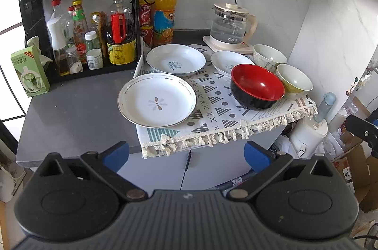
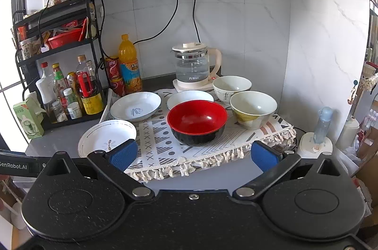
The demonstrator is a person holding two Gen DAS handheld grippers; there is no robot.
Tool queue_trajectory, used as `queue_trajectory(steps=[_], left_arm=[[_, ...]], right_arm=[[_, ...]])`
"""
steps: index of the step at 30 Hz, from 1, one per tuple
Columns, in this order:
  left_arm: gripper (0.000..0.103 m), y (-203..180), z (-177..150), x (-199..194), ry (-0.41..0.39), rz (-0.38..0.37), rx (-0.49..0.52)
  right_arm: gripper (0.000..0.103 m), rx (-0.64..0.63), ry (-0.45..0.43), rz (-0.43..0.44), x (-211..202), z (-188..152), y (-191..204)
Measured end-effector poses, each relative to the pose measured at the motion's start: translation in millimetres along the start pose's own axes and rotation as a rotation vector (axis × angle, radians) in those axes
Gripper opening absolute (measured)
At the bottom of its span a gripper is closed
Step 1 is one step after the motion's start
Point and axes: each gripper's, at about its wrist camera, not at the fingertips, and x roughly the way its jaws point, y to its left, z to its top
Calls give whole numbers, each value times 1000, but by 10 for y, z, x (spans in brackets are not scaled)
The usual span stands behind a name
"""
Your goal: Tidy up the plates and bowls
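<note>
Grey counter [image 1: 78,112] ahead of and below both grippers, patterned fringed cloth [image 1: 212,112] over its right part, fringe toward the tools. Black rack [image 1: 35,1] far left, bottles and jars packed inside. Glass kettle [image 2: 192,66] at the back, handle to the right, blue lettering on the glass too small to read. Orange drink bottle [image 2: 128,65] upright left of the kettle, two red cans [image 2: 113,69] stacked beside it. Green box [image 1: 29,72] at the counter's left edge, print unreadable.

Three plates, all flat and face up, round, no long axis: flower plate [image 1: 157,99] nearest the left gripper [image 1: 186,154], half on cloth, half on bare counter; script plate [image 1: 176,59] just behind it; third plate [image 1: 228,60] partly hidden behind the red bowl [image 2: 197,122].

Three bowls, mouths up: red-inside, black-outside bowl straight ahead of the right gripper [image 2: 193,154]; cream bowl [image 2: 253,109] to its right, touching or nearly so; white bowl [image 2: 232,86] behind that, by the kettle base.

Both grippers spread wide, blue pads [image 2: 124,153] apart, nothing between, short of the counter edge. "GenRobot.AI" legible on the left tool's body at the right view's left edge.
</note>
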Motion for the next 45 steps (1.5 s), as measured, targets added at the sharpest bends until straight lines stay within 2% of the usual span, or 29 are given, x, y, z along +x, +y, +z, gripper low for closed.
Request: queue_trajectory(steps=[27,45], left_arm=[[103,-206,24,31,-3,6,-13],[103,-284,164,169,7,2,-3]], right_arm=[[103,-24,-14,-6,-47,5,-118],[103,-15,-2,-17,73,50,-199]])
